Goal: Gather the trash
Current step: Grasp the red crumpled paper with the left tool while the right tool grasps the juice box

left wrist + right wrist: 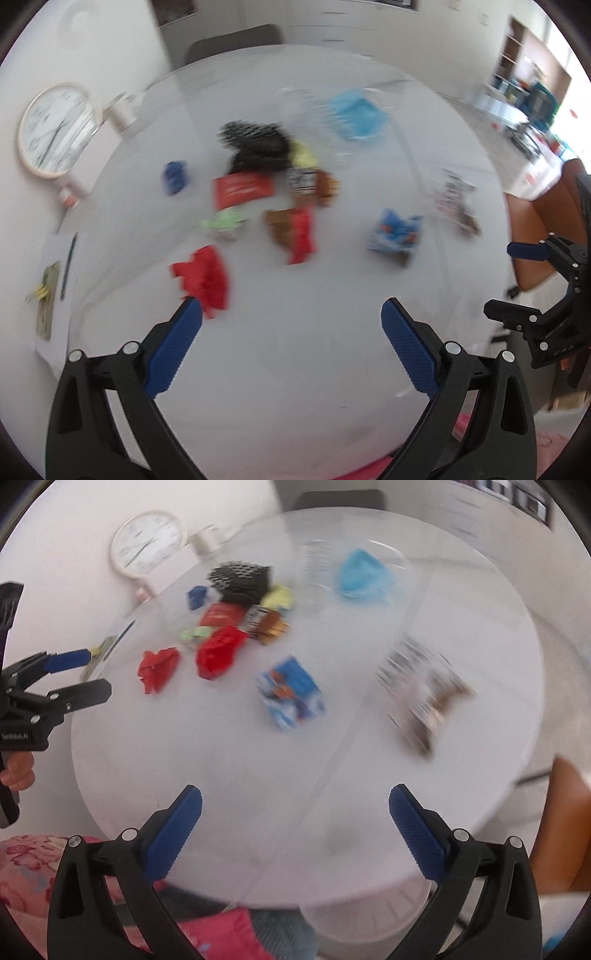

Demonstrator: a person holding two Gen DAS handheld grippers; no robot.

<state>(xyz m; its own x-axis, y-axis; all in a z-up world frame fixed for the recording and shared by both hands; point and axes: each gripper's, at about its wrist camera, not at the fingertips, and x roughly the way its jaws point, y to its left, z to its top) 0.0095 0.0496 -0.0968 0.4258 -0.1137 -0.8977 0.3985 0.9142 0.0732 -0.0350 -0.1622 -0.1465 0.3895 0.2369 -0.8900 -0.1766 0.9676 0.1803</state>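
Note:
Trash lies scattered on a round white table [295, 350] [229, 760], all blurred. I see a crumpled red paper [203, 278] [159, 668], a red wrapper [303, 236] [218, 651], a blue and white packet [397, 230] [291, 692], a grey printed bag [456, 199] [424, 690], a blue mask [356, 112] [364, 574], a black mesh item [256, 146] [240, 578] and a small blue scrap [175, 177] [197, 596]. My left gripper [291, 325] hangs open above the near table, nothing between its fingers. My right gripper [295, 808] is open too, empty, over the table's near edge.
A round wall clock [55, 129] [147, 542] lies at the table's left, with a white sheet and pen [59, 284]. An orange chair [539, 236] [565, 823] stands at the right. Pink patterned cloth [33, 860] shows below the table edge. A hand [18, 771] grips the left tool.

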